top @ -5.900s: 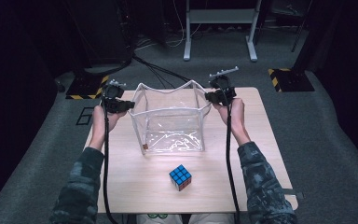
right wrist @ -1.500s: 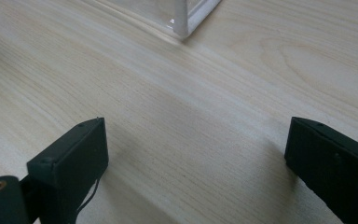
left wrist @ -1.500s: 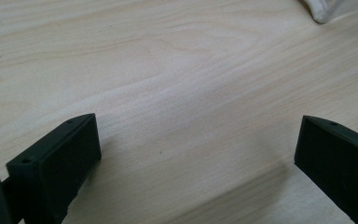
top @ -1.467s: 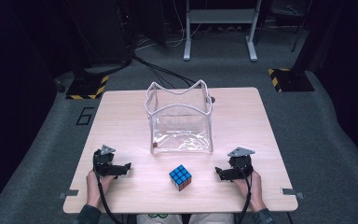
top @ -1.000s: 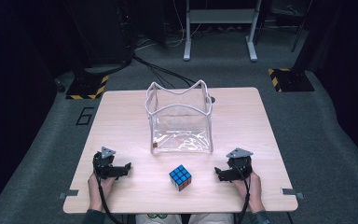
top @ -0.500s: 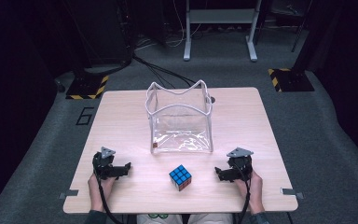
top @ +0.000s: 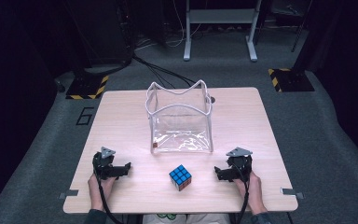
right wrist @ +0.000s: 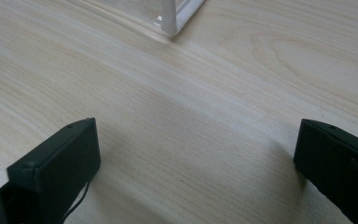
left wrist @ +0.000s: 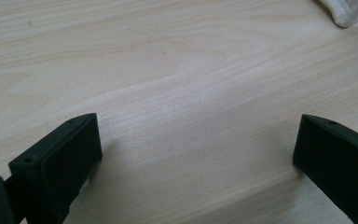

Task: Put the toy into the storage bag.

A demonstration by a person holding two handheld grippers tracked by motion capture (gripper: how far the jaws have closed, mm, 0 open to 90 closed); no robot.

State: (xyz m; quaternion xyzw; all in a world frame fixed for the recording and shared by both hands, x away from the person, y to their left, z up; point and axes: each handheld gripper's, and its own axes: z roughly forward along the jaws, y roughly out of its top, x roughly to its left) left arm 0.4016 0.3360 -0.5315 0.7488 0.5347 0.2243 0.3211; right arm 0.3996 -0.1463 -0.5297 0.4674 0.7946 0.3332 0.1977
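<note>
Rubik's cube [top: 180, 177] sits on the near part of the wooden table [top: 121, 116], between our two grippers and just in front of the clear plastic bag [top: 181, 122], which stands upright with its white-trimmed mouth open. Our left gripper [top: 127, 168] rests low on the table to the cube's left, our right gripper [top: 218, 174] to its right, and both are well apart from it. In each gripper view the jaws stand wide and empty, with bare wood between them; a corner of the bag shows at the top of the right gripper view.

We judge the work to be getting the cube into the bag, and the risks follow from that. The cube lies turned at an angle to the table edge, so jaws closing on its corners rather than its flat faces could twist or squirt it away. The bag looks light and soft-walled; a gripper brushing its rim could fold the mouth shut or push the whole bag back. A release from too high could tip it over.
</note>
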